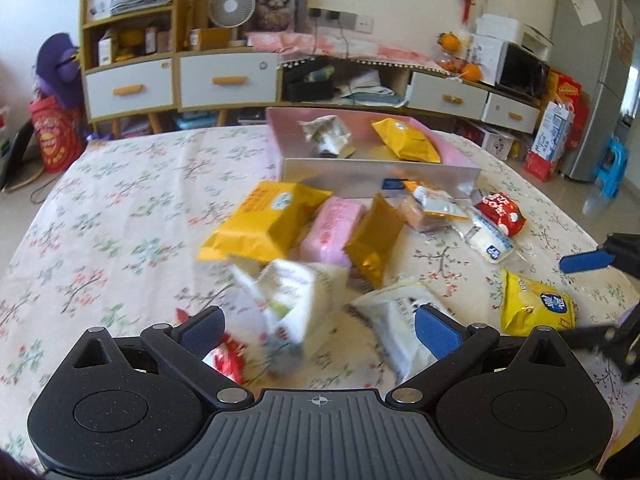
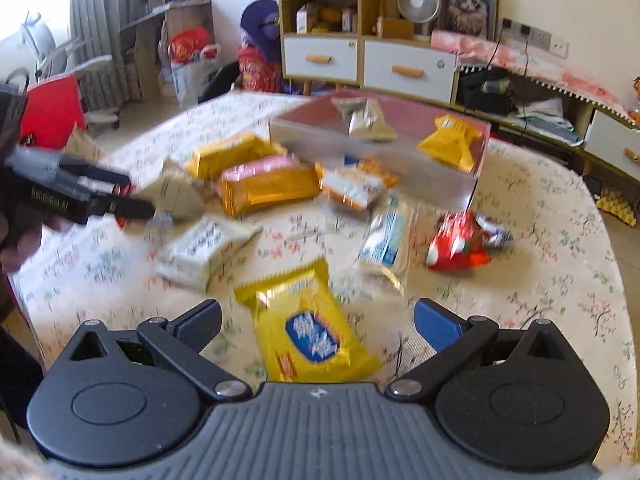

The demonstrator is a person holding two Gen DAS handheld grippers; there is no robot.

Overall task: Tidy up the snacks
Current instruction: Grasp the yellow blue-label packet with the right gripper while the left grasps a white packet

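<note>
We are holding both grippers wide apart over the floral-clothed desk (image 1: 120,200), and neither one is gripping anything. The left gripper (image 1: 320,330) is hovering over a white crinkled packet (image 1: 296,300); the packet is lying between its spread fingers, but the pads are not touching it. The right gripper (image 2: 318,322) is standing equally wide, with a yellow packet with a blue label (image 2: 312,336) lying flat on the cloth between its fingers.

The snacks are scattered loose across the middle of the desk: a large yellow pack (image 1: 260,220), a pink pack (image 1: 332,226) and a gold pack (image 1: 372,240) are lying just beside one another, with a red packet (image 1: 500,208) and a clear-and-blue packet (image 1: 488,236) further to the right. Beyond them the pink box (image 1: 380,168) is already holding a silvery packet (image 1: 326,136) and a yellow packet (image 1: 404,140).

We are judging these packets to be light, puffy and soft, with slick foil or film skins that are likely to slip or crumple. We are thinking it best to take each one across its narrow body rather than by a crimped end, closing gently so the contents are not crushed. The flat yellow packet is lying tight on the cloth, so the fingers probably need to come low along its long edges.
</note>
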